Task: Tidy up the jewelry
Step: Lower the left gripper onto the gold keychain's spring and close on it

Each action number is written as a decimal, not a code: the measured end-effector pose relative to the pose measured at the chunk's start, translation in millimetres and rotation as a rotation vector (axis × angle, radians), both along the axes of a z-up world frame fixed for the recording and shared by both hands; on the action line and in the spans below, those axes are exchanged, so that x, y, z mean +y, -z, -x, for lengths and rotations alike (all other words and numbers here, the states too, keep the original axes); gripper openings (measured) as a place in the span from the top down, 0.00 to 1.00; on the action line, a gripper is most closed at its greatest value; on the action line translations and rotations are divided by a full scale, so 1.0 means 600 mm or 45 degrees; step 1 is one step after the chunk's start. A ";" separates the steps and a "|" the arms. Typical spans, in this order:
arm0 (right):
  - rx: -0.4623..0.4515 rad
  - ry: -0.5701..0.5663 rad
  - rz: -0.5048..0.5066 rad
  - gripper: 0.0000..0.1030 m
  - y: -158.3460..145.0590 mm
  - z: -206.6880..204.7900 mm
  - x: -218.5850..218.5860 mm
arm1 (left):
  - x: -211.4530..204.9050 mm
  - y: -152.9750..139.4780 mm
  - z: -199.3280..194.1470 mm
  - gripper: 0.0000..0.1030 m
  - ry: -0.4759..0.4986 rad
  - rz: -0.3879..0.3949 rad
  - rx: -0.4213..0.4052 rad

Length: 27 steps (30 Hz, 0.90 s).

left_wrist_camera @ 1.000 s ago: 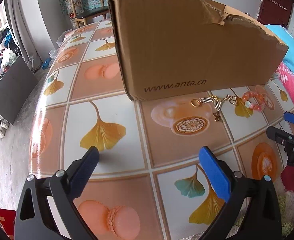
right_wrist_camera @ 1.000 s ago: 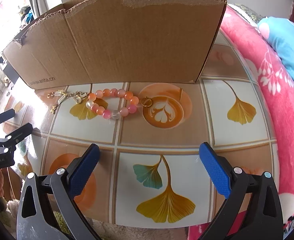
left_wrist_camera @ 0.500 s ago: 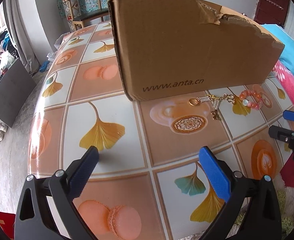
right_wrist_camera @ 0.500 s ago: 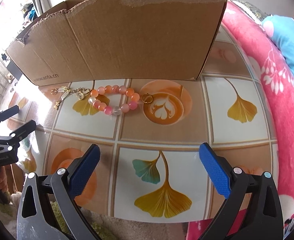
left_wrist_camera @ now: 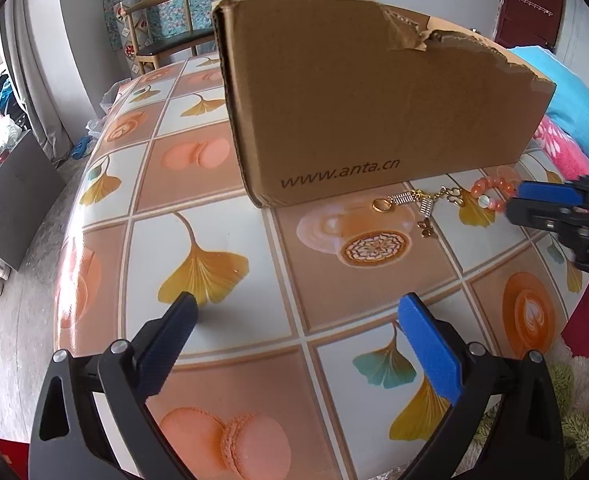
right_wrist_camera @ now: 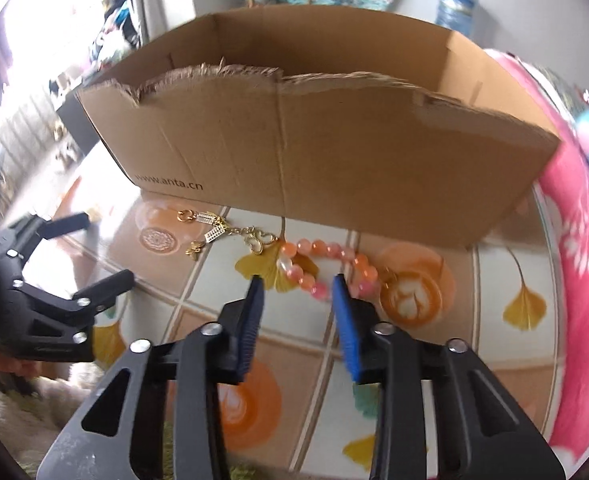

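Right tongs [right_wrist_camera: 296, 282]: narrowed, jaws just closing, nothing pinched; tips just short of the bead bracelet [right_wrist_camera: 326, 264].
Left tongs [left_wrist_camera: 296, 310]: spread wide, empty, over bare tiled surface [left_wrist_camera: 334, 300].
Bead bracelet: flat on the surface, close before the cardboard box [right_wrist_camera: 334, 152] (torn rim).
Gold chain [right_wrist_camera: 222, 232]: beside the bracelet, seemingly linked to it.
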State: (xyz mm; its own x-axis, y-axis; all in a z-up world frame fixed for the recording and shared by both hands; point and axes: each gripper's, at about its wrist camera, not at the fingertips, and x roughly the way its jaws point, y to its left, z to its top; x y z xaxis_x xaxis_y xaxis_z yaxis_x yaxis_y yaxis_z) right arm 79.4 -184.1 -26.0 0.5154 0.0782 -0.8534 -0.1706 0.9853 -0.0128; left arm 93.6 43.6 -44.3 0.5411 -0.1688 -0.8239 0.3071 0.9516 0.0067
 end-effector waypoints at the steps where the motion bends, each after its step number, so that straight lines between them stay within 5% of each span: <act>1: 0.007 -0.013 0.011 0.73 0.004 -0.006 0.003 | 0.001 0.000 0.000 0.04 0.004 0.001 -0.003; 6: 0.028 -0.028 0.087 0.87 0.019 -0.027 0.002 | 0.000 -0.001 0.000 0.05 0.014 0.004 -0.011; 11: 0.039 0.062 0.090 0.89 0.016 -0.041 -0.035 | 0.005 -0.011 -0.002 0.13 0.030 0.076 -0.043; 17: -0.042 0.092 -0.026 0.75 -0.025 -0.034 -0.058 | -0.014 -0.026 -0.010 0.33 0.090 0.092 -0.103; 27: -0.030 0.011 -0.150 0.77 -0.021 -0.037 -0.027 | -0.092 -0.027 -0.006 0.66 0.356 0.165 -0.101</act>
